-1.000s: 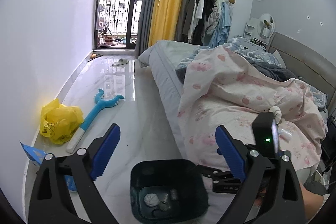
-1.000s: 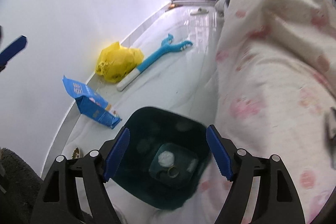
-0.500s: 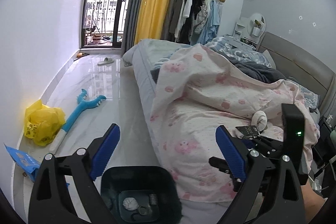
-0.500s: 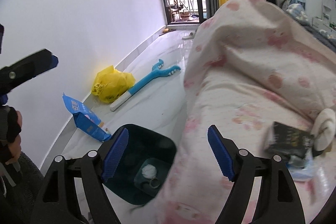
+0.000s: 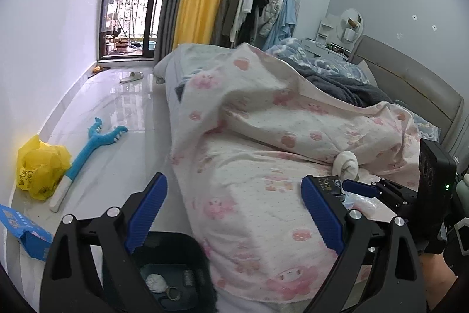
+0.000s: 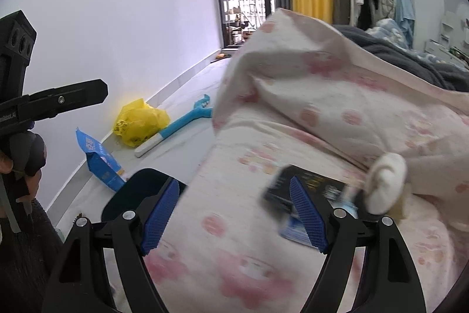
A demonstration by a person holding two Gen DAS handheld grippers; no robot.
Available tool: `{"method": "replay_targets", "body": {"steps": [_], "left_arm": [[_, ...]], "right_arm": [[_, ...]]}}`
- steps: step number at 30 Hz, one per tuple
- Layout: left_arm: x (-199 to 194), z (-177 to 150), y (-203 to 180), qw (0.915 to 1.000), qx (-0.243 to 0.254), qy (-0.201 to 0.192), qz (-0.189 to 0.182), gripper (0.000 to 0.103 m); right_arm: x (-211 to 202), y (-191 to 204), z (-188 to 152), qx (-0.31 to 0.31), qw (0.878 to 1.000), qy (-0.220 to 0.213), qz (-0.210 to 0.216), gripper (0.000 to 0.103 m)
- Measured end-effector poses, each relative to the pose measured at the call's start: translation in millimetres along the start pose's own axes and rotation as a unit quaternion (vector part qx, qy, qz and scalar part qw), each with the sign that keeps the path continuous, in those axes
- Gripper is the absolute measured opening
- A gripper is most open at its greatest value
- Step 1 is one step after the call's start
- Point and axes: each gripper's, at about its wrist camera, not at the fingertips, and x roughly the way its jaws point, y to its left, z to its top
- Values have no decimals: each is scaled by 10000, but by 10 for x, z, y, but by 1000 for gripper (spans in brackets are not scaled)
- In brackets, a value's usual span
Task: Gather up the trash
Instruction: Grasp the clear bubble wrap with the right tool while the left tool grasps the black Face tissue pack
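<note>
On the pink-patterned quilt (image 6: pixel 337 107) lie a black box (image 6: pixel 281 189) and a white wad (image 6: pixel 387 185), with something blue and clear beside them. My right gripper (image 6: pixel 234 216) is open over the quilt, and the box shows just past its right pad. My left gripper (image 5: pixel 234 213) is open too, above the bed edge and the dark teal bin (image 5: pixel 176 251). In the bin lies a white crumpled tissue (image 5: pixel 155 282). The box (image 5: pixel 326 184) and wad (image 5: pixel 347 165) sit to the left gripper's right, near the right gripper (image 5: pixel 351 189).
On the floor along the white wall lie a yellow plastic bag (image 5: pixel 41 166), a blue packet (image 5: pixel 23 228) and a blue-and-white long-handled toy (image 5: pixel 93 143). A slipper (image 5: pixel 132 77) lies near the balcony door. Clothes hang behind the bed.
Both views have swung right, from the bin to the bed. The bin has slid to the lower left, and the black box and white wad have come up close to the right gripper.
</note>
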Motion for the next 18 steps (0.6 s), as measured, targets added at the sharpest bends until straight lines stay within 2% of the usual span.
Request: {"method": "replay_targets", "body": {"steps": [18], "left_arm": [[691,-102,-732,9981,171,415,-410,94]], "right_arm": [[-141,-809,-384,126,9994,276,-194,79]]}}
